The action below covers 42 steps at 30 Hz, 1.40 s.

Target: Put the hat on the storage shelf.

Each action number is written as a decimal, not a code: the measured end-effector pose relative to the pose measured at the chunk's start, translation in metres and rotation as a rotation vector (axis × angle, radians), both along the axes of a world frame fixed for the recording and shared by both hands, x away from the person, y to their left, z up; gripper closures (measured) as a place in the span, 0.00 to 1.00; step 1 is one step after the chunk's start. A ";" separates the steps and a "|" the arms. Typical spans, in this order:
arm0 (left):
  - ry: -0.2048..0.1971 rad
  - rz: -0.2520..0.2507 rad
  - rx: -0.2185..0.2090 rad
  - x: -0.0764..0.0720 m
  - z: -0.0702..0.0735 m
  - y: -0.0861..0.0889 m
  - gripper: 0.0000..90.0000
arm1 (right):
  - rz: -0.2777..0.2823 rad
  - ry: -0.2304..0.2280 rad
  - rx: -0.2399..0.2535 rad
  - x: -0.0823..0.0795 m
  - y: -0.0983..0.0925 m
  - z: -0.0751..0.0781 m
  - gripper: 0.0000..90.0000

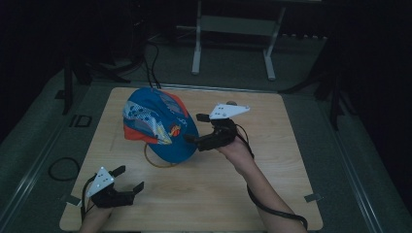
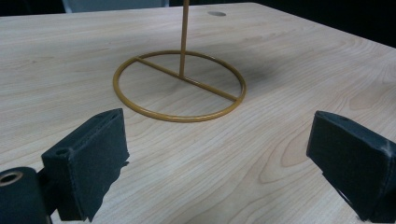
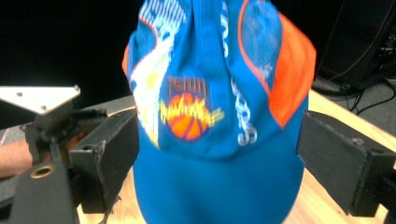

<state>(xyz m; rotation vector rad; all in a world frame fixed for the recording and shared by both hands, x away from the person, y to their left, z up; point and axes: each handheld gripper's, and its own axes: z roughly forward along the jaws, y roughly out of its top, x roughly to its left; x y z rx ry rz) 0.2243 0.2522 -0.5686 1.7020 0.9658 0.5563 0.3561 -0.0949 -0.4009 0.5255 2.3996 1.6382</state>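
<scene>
High view: left tongs (image 1: 130,178) sat near the desk (image 1: 209,204) edge, jaws apart and empty, likely waiting. Farther in, right tongs (image 1: 193,128) stood with jaws apart at the blue cap's (image 1: 158,124) brim, not pressing. The cap hung on its wire stand (image 2: 180,86), mid-desk, kept upright for display.

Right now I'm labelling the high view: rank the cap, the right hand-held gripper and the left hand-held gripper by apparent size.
1. cap, clearly largest.
2 and 3. right hand-held gripper and left hand-held gripper look alike; unranked.

Wooden table (image 1: 204,194), dark floor cables (image 1: 150,63)
</scene>
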 end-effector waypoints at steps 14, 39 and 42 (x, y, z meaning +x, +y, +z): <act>-0.002 -0.002 0.019 0.000 -0.001 0.000 0.06 | -0.025 0.008 -0.029 -0.013 -0.038 -0.050 0.15; 0.003 -0.001 0.020 0.000 -0.003 -0.001 0.06 | -0.060 0.047 -0.095 -0.024 -0.098 -0.127 0.16; 0.003 0.000 0.021 0.000 -0.003 -0.001 0.06 | -0.065 0.049 -0.111 -0.025 -0.105 -0.133 0.16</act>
